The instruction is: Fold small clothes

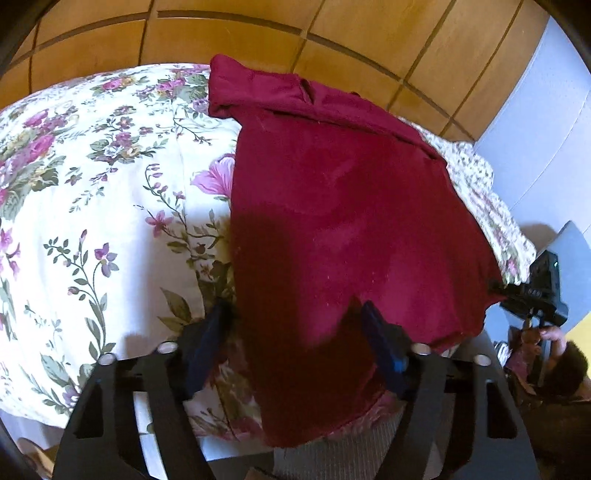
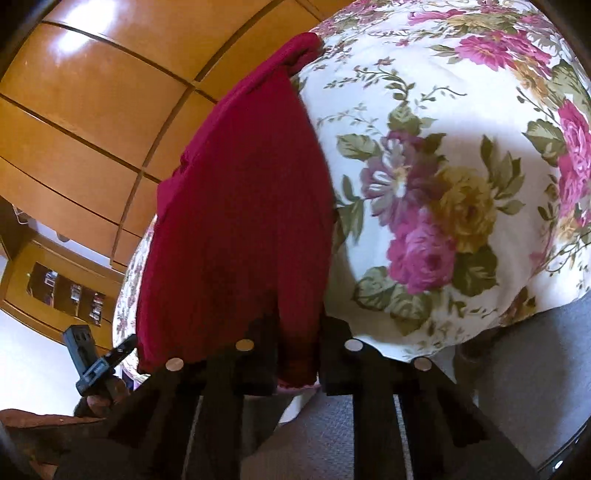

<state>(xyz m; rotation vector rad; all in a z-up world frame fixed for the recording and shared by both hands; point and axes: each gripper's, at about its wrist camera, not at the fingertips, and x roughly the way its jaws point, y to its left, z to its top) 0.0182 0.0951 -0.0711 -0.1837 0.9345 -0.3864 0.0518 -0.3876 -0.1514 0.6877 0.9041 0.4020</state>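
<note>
A dark red garment lies spread on a floral bedcover, its near hem hanging over the bed's edge. My left gripper is open; its blue-padded fingers straddle the garment's near left part without closing on it. In the right wrist view the same red garment runs away from me along the bed. My right gripper has its fingers close together with the garment's hem corner between them. The right gripper also shows in the left wrist view, at the garment's right corner.
A wooden panelled wall stands behind the bed. A wooden shelf unit is at the left in the right wrist view. Grey carpet lies below the bed edge. The left gripper shows at lower left there.
</note>
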